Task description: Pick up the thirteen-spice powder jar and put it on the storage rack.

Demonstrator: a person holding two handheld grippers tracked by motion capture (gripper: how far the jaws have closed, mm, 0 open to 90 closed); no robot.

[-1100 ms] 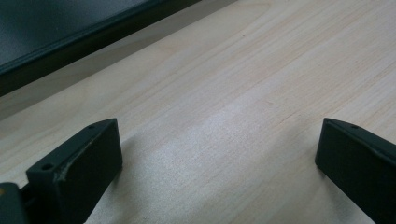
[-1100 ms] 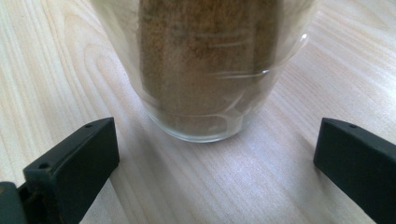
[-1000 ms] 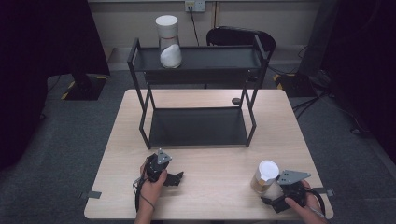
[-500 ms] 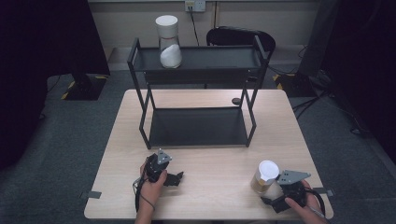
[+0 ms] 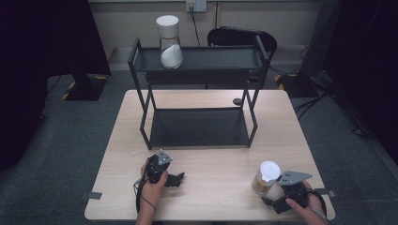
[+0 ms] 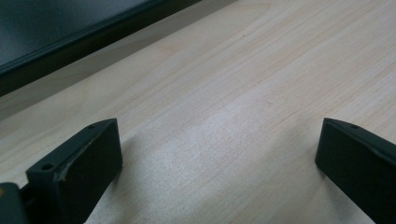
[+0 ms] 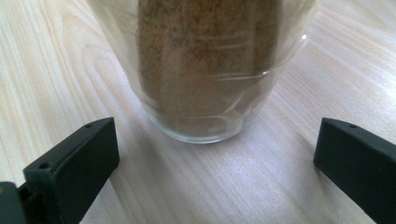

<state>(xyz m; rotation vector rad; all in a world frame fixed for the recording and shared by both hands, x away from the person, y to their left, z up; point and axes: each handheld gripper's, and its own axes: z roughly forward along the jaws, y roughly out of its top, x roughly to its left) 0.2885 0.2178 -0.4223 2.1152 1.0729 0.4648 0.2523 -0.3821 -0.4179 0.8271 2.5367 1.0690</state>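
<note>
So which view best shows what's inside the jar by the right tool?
The right gripper view: the glass jar sits close, ahead of the open jaws, brown powder visible through the glass. The high view shows its white lid and a small side. The left gripper view shows bare table.

Rack (image 5: 199,126) at table (image 5: 117,154) rear w/ jar (image 5: 169,42) on top; 2nd jar (image 5: 265,178) front-right

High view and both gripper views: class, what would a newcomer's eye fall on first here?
Probably the black two-tier rack at the table's far side, with a white-lidded glass jar of white powder on its top shelf. Next, a second white-lidded jar of brown powder near the front right corner, just ahead of the open right hand-held gripper.
</note>
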